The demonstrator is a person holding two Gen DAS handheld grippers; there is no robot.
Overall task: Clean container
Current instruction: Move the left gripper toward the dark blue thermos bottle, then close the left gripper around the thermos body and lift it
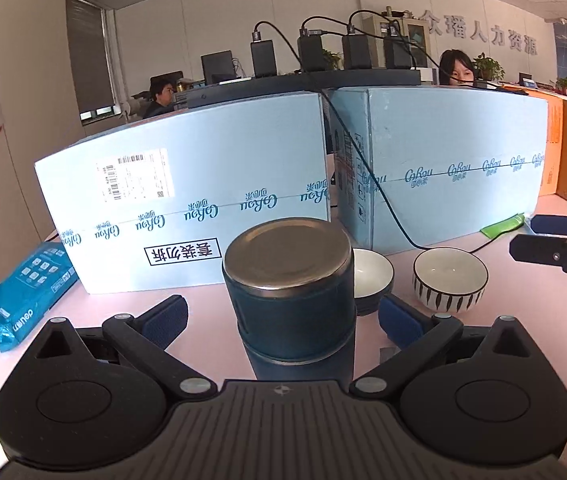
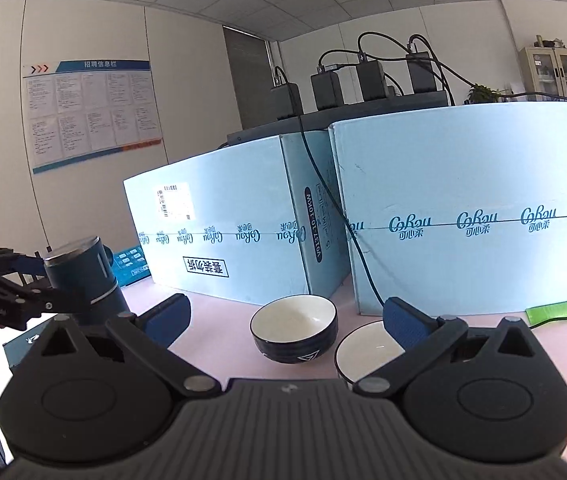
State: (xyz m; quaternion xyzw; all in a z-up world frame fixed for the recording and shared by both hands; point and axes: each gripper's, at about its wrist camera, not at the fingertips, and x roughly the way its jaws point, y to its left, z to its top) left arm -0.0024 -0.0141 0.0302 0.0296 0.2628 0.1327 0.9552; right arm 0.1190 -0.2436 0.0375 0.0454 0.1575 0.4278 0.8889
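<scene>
The left gripper [image 1: 283,316] has its jaws spread wide, one blue pad [image 1: 165,322] on either side of the flask [image 1: 289,292], with a clear gap between each pad and the flask's dark blue body. The flask sits between the jaws, its steel-topped cap toward the camera; whether the pads touch it lower down cannot be told from this view. From the right wrist camera the flask [image 2: 81,276] appears at the far left, tilted, with the left gripper's black linkage alongside it.

The right gripper [image 2: 285,320] is also released, its jaws wide apart and holding nothing. Between them, farther out on the pink table [image 2: 219,312], stands a dark bowl [image 2: 293,330] with a white inside. A second, striped bowl [image 2: 367,350] sits just beside it to the right, partly hidden behind the right jaw.

In the left wrist view both bowls lie beyond the flask, the striped bowl [image 1: 449,280] to the right. Behind them stand two light blue boxes [image 1: 203,196], and a blue packet [image 1: 19,296] lies at the table's left edge.
</scene>
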